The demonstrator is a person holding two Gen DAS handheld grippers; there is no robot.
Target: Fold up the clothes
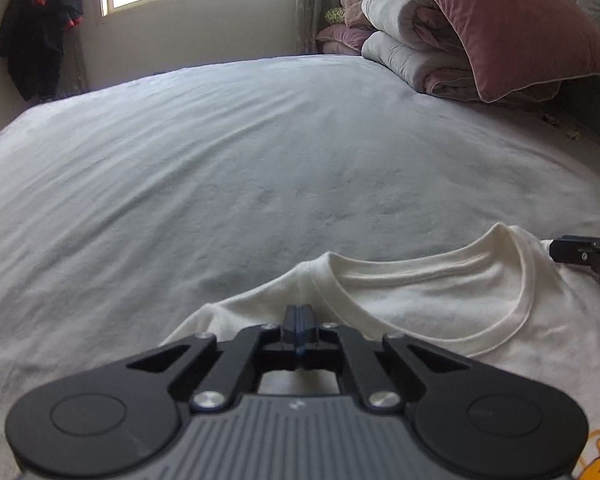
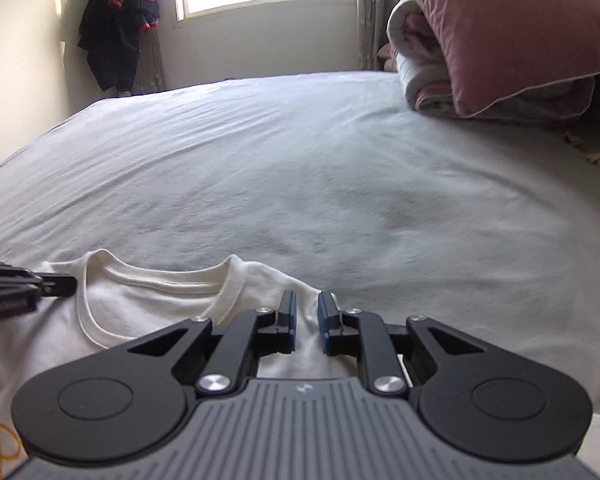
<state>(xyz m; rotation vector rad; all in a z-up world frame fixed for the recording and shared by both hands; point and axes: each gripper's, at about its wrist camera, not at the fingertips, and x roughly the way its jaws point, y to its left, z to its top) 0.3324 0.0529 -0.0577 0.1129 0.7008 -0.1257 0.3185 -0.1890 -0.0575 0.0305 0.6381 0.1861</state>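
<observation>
Clothes here are represented by one white T-shirt (image 1: 440, 312), which is laid flat on the near part of a wide bed (image 1: 260, 160) covered by a pale grey sheet, with its neckline turned toward the far side, where folded quilts (image 1: 412, 40) and a pink pillow (image 1: 512, 28) are stacked. A dark jacket (image 1: 40, 28) is seen hanging on the wall by the window.

The shirt's collar line is stretched across the view, from one shoulder to the other, so its long visible axis is set crosswise to both tools. The left gripper (image 1: 300, 320) is placed at the shoulder left of the collar; its jaws are pressed fully together, and whether cloth is pinched between them cannot be told, since the tips are seen lying against the fabric. The right gripper (image 2: 306, 320) is positioned at the opposite shoulder, its jaws slightly parted with a ridge of white fabric seen in the gap, the blue pads not visibly pressed on it. Each shoulder is thus matched by its nearer hand, and the shirt's body is spread back toward the person, beneath both tools.
</observation>
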